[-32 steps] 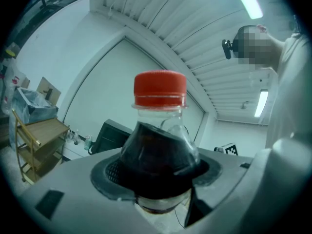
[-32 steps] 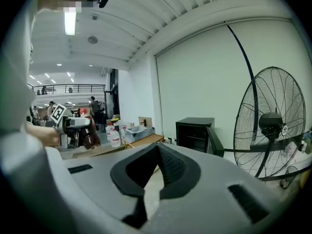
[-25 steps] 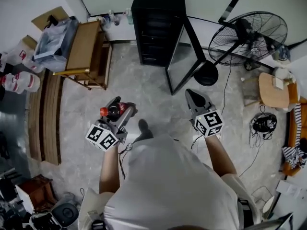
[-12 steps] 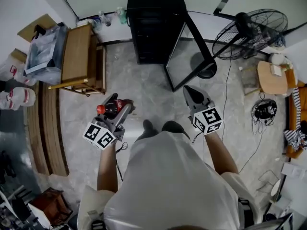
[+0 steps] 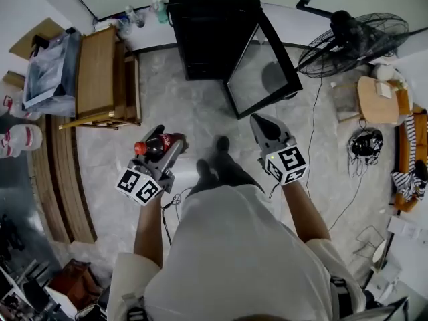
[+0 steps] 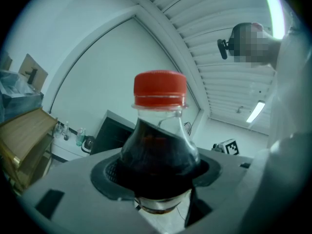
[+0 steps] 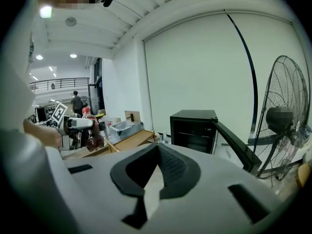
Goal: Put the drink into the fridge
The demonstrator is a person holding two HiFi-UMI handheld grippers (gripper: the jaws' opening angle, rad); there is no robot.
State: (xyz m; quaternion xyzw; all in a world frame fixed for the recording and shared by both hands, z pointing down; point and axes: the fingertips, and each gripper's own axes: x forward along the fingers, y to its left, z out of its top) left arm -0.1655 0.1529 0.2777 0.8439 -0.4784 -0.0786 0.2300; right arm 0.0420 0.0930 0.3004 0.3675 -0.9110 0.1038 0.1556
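Gripping the cola bottle (image 6: 158,150) snug between the left gripper (image 5: 167,147) jaws, red cap (image 6: 160,88) poking out past the tips, right gripper (image 5: 261,124) pinched together on nothing, open black fridge (image 5: 212,29) well ahead of both.

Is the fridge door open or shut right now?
Open. The door stands swung out from the black fridge, and the right gripper view shows its shelves exposed.
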